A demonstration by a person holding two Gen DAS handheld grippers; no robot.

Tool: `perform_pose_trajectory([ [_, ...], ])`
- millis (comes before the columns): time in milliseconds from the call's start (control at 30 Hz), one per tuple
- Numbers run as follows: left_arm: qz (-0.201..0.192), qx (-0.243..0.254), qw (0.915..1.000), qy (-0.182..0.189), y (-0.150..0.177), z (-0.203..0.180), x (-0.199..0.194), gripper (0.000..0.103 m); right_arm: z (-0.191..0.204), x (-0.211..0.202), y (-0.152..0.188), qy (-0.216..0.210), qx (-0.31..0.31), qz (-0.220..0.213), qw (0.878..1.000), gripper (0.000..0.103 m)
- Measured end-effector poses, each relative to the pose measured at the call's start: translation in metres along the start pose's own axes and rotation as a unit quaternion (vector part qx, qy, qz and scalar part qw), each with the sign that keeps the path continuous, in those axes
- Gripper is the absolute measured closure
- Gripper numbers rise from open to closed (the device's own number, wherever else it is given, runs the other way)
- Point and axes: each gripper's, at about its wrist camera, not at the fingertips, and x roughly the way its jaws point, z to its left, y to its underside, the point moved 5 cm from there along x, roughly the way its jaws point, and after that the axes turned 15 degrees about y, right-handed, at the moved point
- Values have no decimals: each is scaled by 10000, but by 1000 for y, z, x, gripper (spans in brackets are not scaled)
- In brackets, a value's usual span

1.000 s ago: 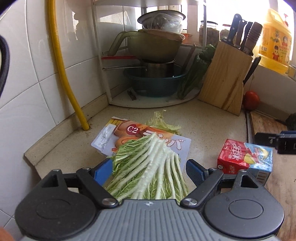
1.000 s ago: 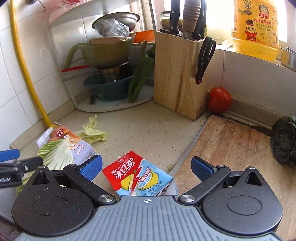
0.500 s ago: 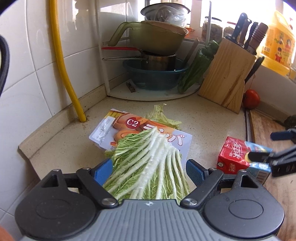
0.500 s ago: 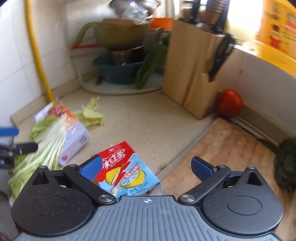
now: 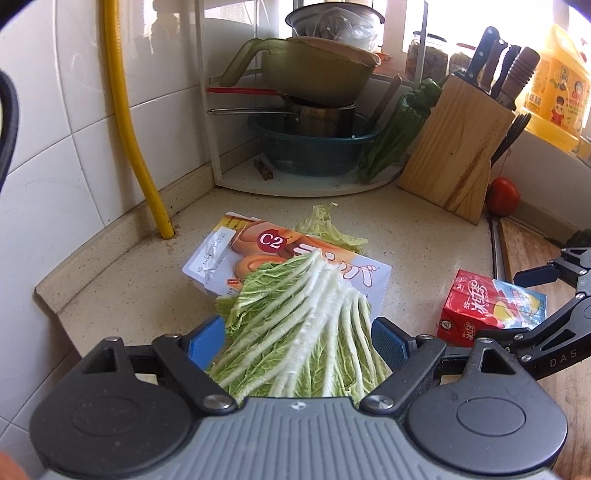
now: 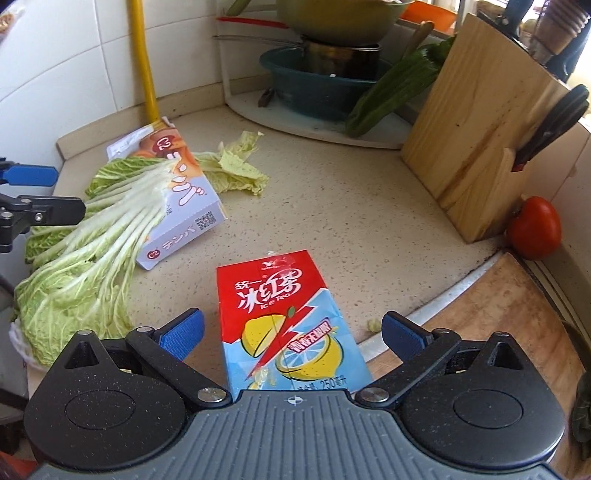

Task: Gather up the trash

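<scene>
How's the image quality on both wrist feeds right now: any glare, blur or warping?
Left wrist: window glare washes out the yellow bottle; fisheye bends the wall tiles; cabbage leaf sharp. Right wrist: ice tea carton crisp, no blur; knife block leans from distortion.

White tiled walls (image 5: pixel 55 155) are met by a speckled desk (image 5: pixel 424 240); strong daylight, perhaps from a window (image 5: pixel 454 22), is seen far right.

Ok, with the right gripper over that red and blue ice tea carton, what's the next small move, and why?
Probably close the right gripper on the red and blue ice tea carton: it lies flat on the speckled countertop between the open blue pads, neither visibly pressing it.
</scene>
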Motion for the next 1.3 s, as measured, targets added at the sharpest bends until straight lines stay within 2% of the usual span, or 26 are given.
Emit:
perform_pose_trajectory([
  [100,63,119,9999,16,-1,1,4,19,2,1,1,-45,-6,7,10000,0],
  [233,131,2,9999,73,-1,8,7,19,-3,-1,1,-66,104,-15,9999,0],
  [300,270,-45,9993,273,0,9,14,19,-6,-2,-2,-80,178,-55,9998,0],
  [500,723,-97,9965,398,10,16,44,19,-11,-4,-14,-192,356,-186,9990,0],
  [667,741,-129,9958,520,8,21,53,20,-5,-5,-18,-222,382,-188,9988,0],
  [733,739,-171,9948,685,10,23,51,42,1,-4,-19,-182,343,-149,9991,0],
  [833,816,-280,9913,994,12,28,45,61,7,-5,-26,-158,286,-163,9993,0],
  [900,840,-383,9898,1087,11,33,40,68,8,-9,-34,-164,262,-222,9993,0],
  [1100,729,-721,9848,1401,11,46,19,74,5,2,-75,-211,212,-492,9983,0],
  [1300,453,-1125,9783,1678,10,58,0,77,22,58,-119,-557,247,-137,9980,0],
])
